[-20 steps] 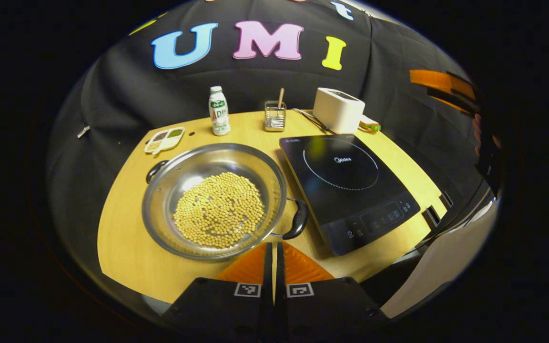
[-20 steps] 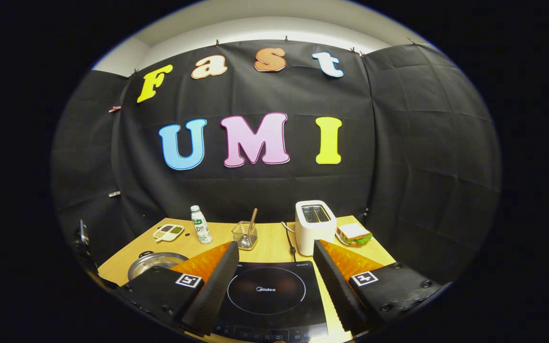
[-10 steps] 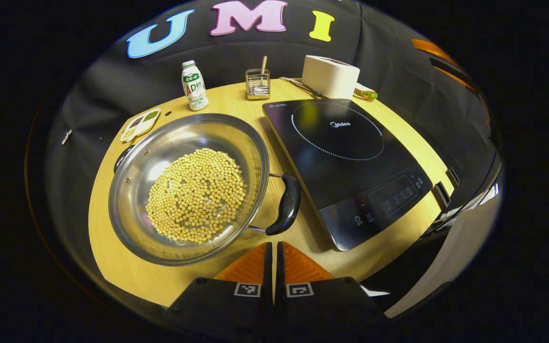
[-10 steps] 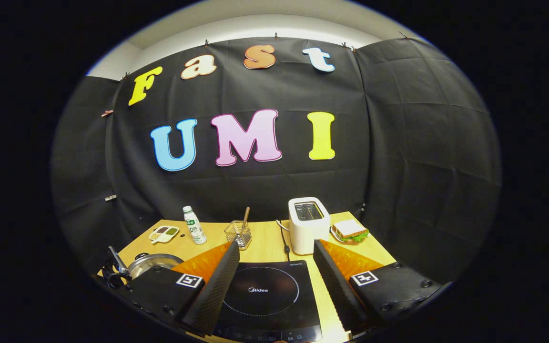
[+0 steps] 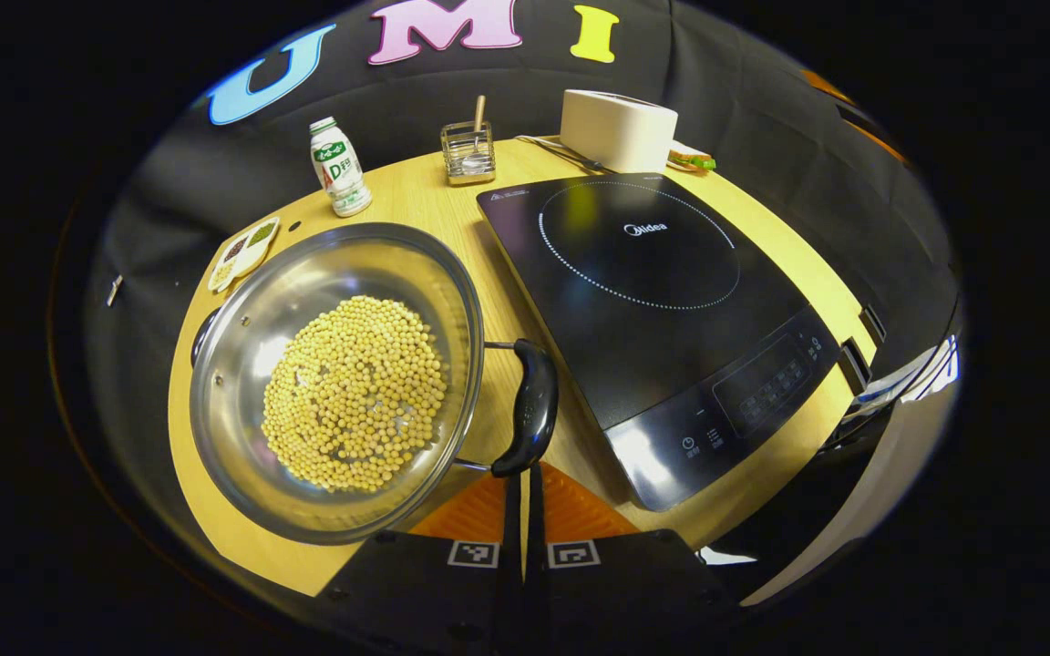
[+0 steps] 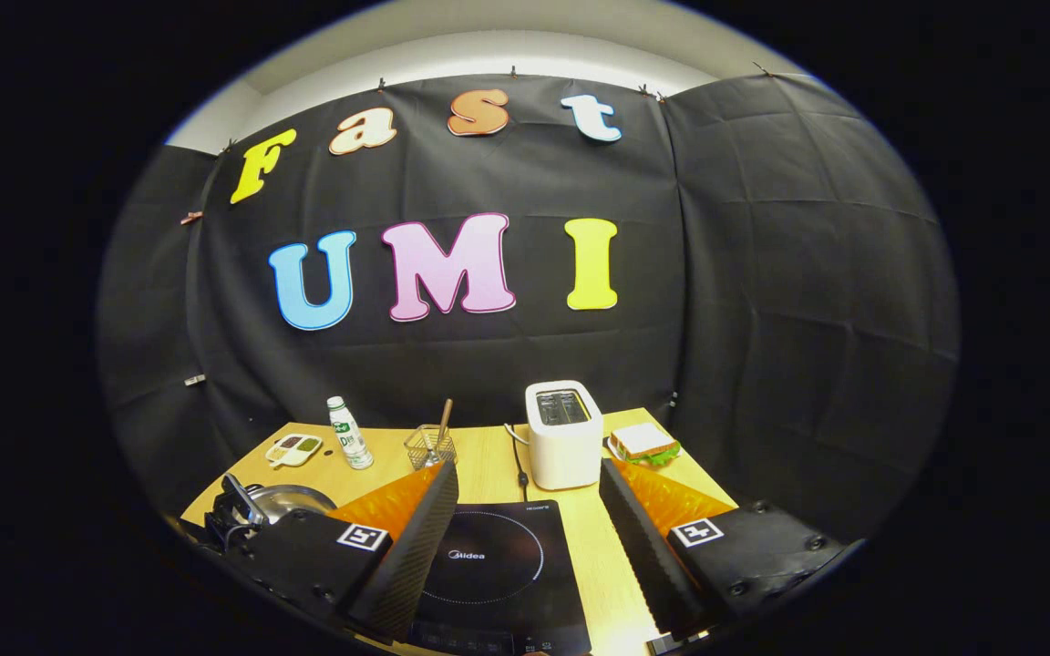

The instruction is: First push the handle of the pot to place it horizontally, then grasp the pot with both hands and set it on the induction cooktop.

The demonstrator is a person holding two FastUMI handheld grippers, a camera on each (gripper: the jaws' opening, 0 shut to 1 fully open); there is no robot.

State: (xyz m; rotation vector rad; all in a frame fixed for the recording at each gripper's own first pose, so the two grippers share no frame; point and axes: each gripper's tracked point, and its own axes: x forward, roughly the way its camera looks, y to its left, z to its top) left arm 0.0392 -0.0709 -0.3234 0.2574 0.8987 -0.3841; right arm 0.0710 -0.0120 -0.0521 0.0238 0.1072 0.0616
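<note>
Left gripper point(image 5: 522, 474) at the pot handle point(image 5: 530, 410)
We see its 2 fingers pressed together — tips meeting the handle's near end; right gripper point(image 6: 525, 538) spread wide, holding nothing.

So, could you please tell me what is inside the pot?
The pot holds a heap of small yellow beans across its middle; bare metal shows around them. The bottom under the heap is covered.

In the left gripper view, the pot point(image 5: 334, 383) sits on the table point(image 5: 215, 510) at the lower left, with beans point(image 5: 354, 392) in it. The cooktop point(image 5: 662, 310) lies to its right. Along the top stand a bottle point(image 5: 336, 168), a small basket point(image 5: 468, 153) and a toaster point(image 5: 618, 129).
</note>
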